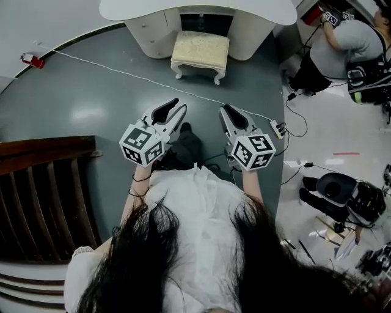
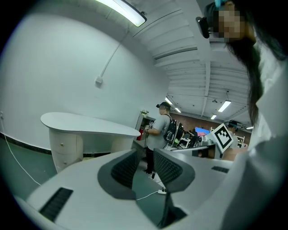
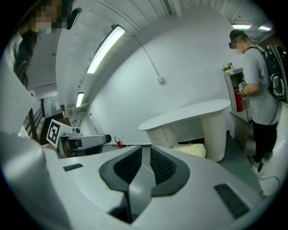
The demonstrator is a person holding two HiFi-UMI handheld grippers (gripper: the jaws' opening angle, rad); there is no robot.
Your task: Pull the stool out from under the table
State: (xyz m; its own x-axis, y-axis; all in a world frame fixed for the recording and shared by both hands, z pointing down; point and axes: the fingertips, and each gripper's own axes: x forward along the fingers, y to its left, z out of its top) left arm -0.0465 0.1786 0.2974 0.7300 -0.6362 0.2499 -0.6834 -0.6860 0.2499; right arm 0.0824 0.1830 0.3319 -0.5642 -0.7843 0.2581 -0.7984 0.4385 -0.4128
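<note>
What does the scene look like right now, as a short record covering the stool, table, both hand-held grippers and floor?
stool: cream cushioned stool, partly tucked into the table's knee gap
table: white table, curved top
left: left hand-held gripper shut, empty, short of the stool
right: right hand-held gripper shut, empty, short of the stool
floor: white cable crossing between grippers and stool

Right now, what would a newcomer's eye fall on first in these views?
The left claw and right claw, both shut and empty, are held side by side mid-frame in the head view, pointing toward the stool. That cream stool stands partly under the white table at the top. A person in grey stands at the upper right.
</note>
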